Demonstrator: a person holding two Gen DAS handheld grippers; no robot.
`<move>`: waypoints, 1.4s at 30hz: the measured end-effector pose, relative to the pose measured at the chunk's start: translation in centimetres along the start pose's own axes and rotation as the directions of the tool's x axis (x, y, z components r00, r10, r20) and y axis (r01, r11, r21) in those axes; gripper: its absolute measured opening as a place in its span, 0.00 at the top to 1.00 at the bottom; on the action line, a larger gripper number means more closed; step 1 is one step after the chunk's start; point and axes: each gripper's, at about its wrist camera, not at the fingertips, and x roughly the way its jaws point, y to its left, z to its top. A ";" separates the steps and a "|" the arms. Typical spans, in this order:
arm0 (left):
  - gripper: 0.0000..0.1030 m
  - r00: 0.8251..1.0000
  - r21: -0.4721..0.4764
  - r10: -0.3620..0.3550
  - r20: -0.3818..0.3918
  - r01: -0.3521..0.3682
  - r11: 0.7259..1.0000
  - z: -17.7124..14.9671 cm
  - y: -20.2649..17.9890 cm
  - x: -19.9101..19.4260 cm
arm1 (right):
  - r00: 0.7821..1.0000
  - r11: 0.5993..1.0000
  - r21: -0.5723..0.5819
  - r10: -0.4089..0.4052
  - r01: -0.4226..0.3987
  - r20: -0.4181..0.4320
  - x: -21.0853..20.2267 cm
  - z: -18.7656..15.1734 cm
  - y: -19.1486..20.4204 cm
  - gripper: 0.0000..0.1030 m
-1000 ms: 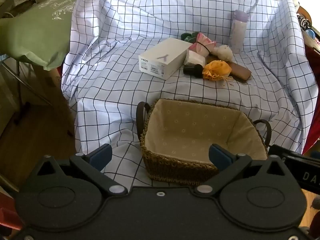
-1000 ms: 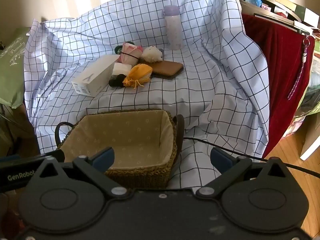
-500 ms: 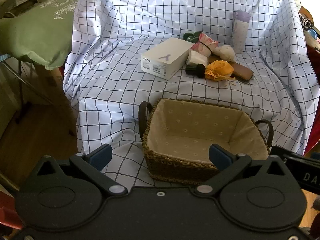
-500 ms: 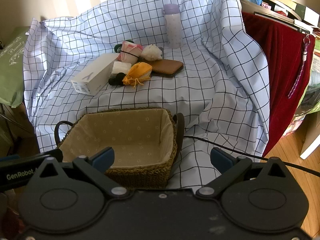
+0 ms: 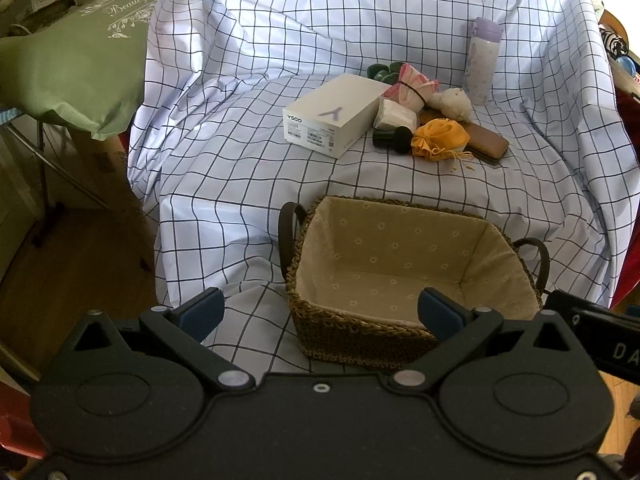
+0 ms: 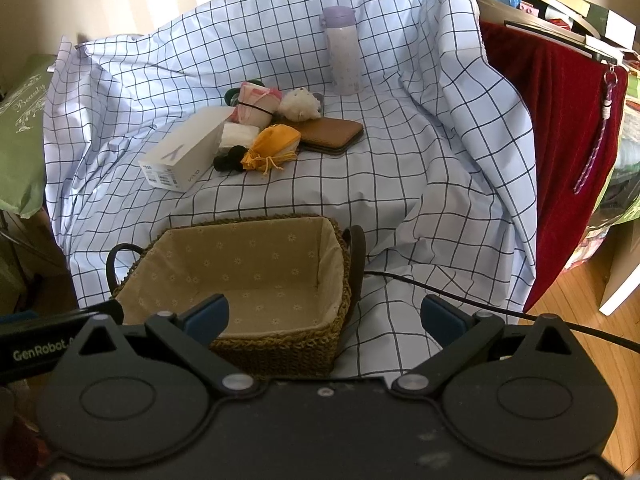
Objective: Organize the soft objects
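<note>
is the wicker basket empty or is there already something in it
Empty. The basket shows only its bare floral lining in both views; the soft things, like the orange pouch, lie on the checked cloth behind it.

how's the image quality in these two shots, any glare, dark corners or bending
Left wrist view: the checked cloth is washed out by backlight at the top, its grid lines bow from the fisheye, and the corners go black. Right wrist view: bright glare behind the bottle, while the basket stays sharp though shaded.
</note>
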 end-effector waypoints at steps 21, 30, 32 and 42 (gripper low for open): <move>0.03 1.000 0.002 0.000 -0.003 0.000 1.000 0.0 0.0 0.0 | 1.000 1.000 0.012 -0.009 0.009 -0.001 0.0 0.1 -0.1 0.00; 0.03 1.000 0.002 0.001 -0.005 -0.001 1.000 0.0 0.0 0.0 | 1.000 1.000 0.013 -0.009 0.009 -0.005 0.1 -0.1 0.0 0.00; 0.03 1.000 0.000 0.001 -0.006 -0.001 1.000 -0.1 0.2 0.0 | 1.000 1.000 0.012 -0.009 0.009 -0.005 0.1 -0.1 0.0 0.00; 0.03 1.000 0.001 0.001 -0.008 -0.001 1.000 -0.2 0.3 0.1 | 1.000 1.000 0.013 -0.009 0.009 -0.005 0.1 -0.1 0.0 0.00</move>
